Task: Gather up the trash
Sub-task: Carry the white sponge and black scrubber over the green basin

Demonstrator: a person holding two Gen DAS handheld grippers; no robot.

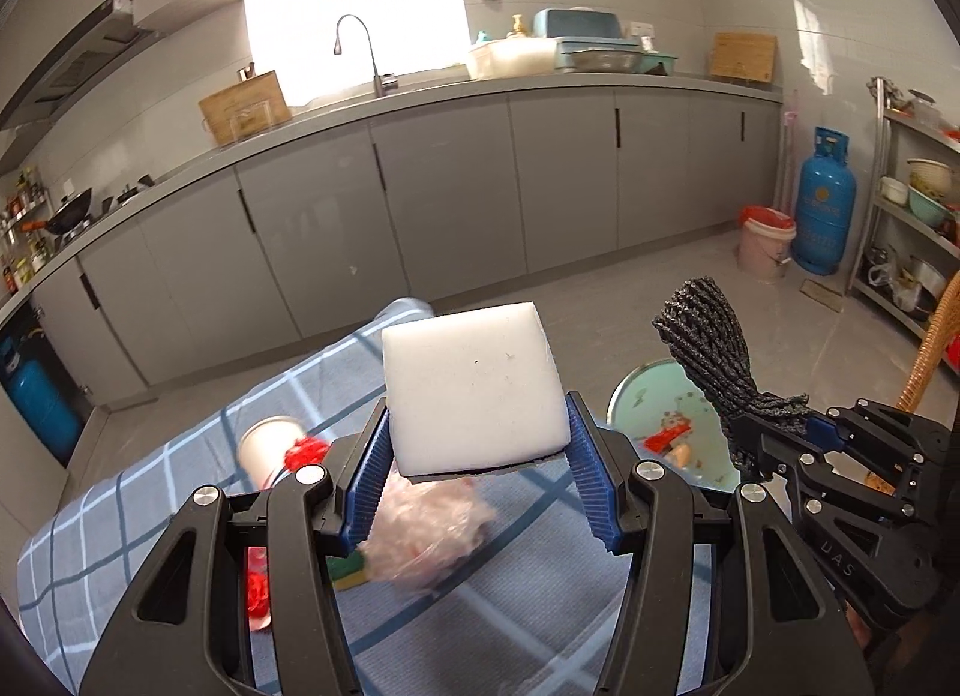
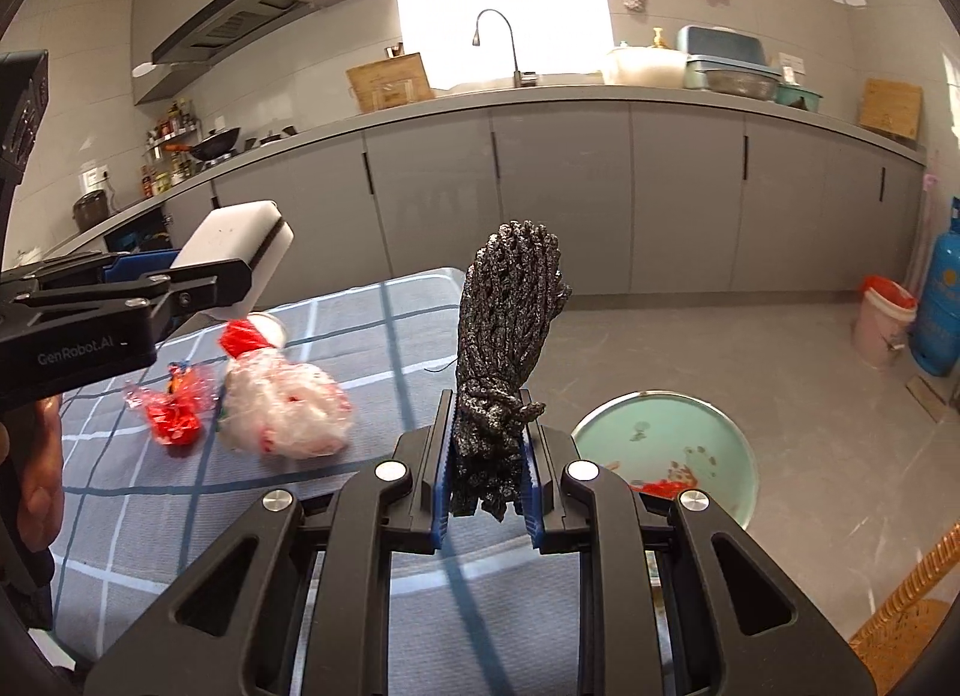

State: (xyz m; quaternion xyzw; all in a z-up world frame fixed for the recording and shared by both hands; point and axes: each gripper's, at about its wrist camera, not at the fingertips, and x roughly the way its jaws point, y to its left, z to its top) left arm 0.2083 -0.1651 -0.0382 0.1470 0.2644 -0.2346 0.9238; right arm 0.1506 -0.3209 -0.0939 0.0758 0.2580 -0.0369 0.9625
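Left gripper [image 1: 477,459] clamps a white foam block [image 1: 474,384]; jaws about half-wide, pads pressed on both sides, block sticking up and forward. In the right wrist view the same block [image 2: 231,255] sits at 10 o'clock, held above the table.

Right gripper [image 2: 487,477] has narrow jaws closed on a dark speckled rope bundle [image 2: 507,330], standing upright out of the pads. In the left view that bundle [image 1: 714,348] is at 3 o'clock, next to the block but apart from it.

Table [image 2: 180,516] has a blue-grey checked cloth. Trash on it: crumpled clear plastic bag [image 2: 285,402] at 9 o'clock of the right gripper, red wrapper [image 2: 174,405] just beside it on the left, paper cup [image 1: 270,444] lying on its side at the far end. Bag and wrapper blurred in the left view.

Green basin [image 2: 666,432] on the floor beyond the table edge, 2 o'clock of the right gripper, with red scraps inside. Both grippers are over the table edge near it.

Pink bucket [image 2: 882,324] and blue gas cylinder [image 2: 942,306] at far 3 o'clock by the cabinets.
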